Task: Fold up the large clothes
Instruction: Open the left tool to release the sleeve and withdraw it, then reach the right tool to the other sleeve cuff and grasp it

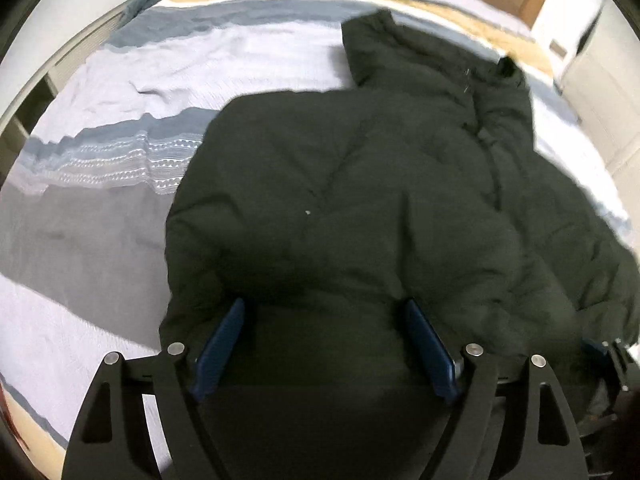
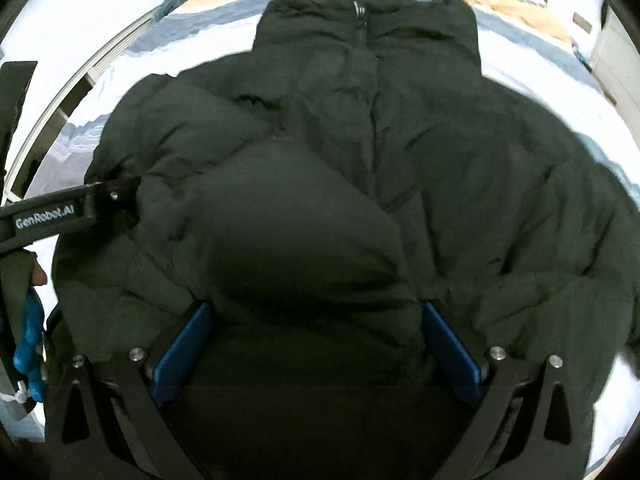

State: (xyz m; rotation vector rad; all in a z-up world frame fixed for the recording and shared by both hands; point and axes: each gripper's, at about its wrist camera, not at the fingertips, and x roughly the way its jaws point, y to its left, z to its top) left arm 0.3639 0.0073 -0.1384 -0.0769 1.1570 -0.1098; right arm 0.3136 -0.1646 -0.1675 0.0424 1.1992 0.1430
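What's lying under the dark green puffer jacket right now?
The dark green puffer jacket lies on a bed cover striped in white, grey, blue and tan. Whatever sits directly beneath the jacket's bulk is hidden.

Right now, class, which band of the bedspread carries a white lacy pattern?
The blue-grey band beside the dark jacket, lying between a white band and a plain grey band; the others look plain.

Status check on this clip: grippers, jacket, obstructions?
Left gripper open, right gripper open, both over dark puffer jacket. Jacket on striped bedspread. Nothing blocking.
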